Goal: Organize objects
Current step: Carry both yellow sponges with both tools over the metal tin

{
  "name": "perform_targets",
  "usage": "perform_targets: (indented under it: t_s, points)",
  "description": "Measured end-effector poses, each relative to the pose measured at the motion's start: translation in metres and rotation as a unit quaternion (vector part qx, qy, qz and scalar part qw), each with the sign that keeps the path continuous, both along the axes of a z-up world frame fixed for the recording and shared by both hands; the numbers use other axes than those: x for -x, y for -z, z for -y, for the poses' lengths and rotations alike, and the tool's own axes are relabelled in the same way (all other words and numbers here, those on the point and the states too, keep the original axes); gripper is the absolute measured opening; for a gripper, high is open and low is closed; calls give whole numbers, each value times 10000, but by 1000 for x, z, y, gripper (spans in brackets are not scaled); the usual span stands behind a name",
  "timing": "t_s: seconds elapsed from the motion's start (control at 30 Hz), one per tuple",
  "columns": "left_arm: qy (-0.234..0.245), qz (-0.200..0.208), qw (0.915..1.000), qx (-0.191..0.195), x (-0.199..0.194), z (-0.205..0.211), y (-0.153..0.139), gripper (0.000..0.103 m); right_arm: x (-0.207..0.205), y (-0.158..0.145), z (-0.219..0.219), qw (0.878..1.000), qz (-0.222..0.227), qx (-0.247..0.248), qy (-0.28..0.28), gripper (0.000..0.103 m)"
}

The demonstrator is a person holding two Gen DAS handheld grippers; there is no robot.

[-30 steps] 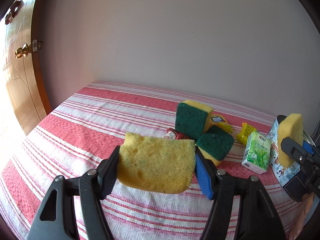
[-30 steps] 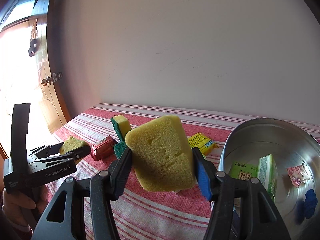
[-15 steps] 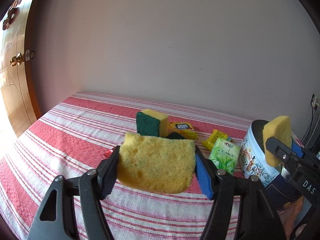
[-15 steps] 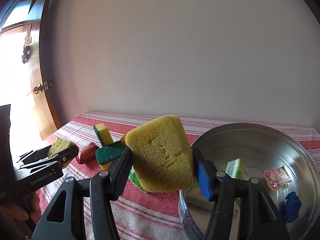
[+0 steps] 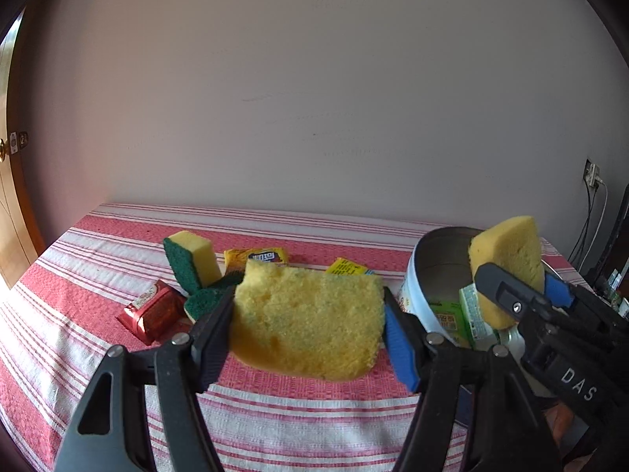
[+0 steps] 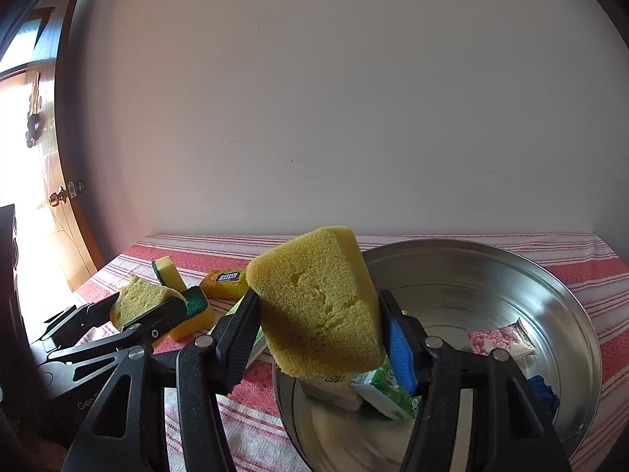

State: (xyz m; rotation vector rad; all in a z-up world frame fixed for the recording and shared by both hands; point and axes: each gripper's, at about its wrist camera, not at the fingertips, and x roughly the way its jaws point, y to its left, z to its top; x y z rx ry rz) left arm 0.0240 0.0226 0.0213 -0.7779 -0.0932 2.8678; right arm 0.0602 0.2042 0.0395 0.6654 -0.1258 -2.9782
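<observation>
My left gripper (image 5: pixel 306 338) is shut on a yellow sponge (image 5: pixel 310 318) and holds it above the red striped cloth (image 5: pixel 78 267). My right gripper (image 6: pixel 318 334) is shut on a second yellow sponge (image 6: pixel 318 303) and holds it over the near left rim of the round metal tin (image 6: pixel 511 275). That tin (image 5: pixel 436 259) and the right gripper's sponge (image 5: pixel 507 259) also show at the right of the left wrist view. The left gripper with its sponge (image 6: pixel 137 303) shows at the left of the right wrist view.
The tin holds green tissue packs (image 6: pixel 385 389), a pink snack packet (image 6: pixel 503 338) and a blue thing (image 6: pixel 542 393). On the cloth lie two green-and-yellow scouring sponges (image 5: pixel 192 263), a red packet (image 5: pixel 153 310) and yellow packets (image 5: pixel 259 257). A wooden door (image 6: pixel 47 196) stands left.
Both grippers have moved right toward the tin with their sponges. The right sponge now hangs over the tin's rim, and the tin looks closer in both views.
</observation>
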Motion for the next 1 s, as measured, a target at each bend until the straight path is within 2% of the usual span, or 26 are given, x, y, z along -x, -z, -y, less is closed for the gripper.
perform_targets:
  t_s: [0.57,1.0]
  points:
    - [389,-73,9992,41,2,-64,-3,68,-18,-5,-63,9983,-66,13,586,61]
    - [740,-11,9969,256,17,-115,4,68,-1,6,-107,9916,287,-132,1255,61]
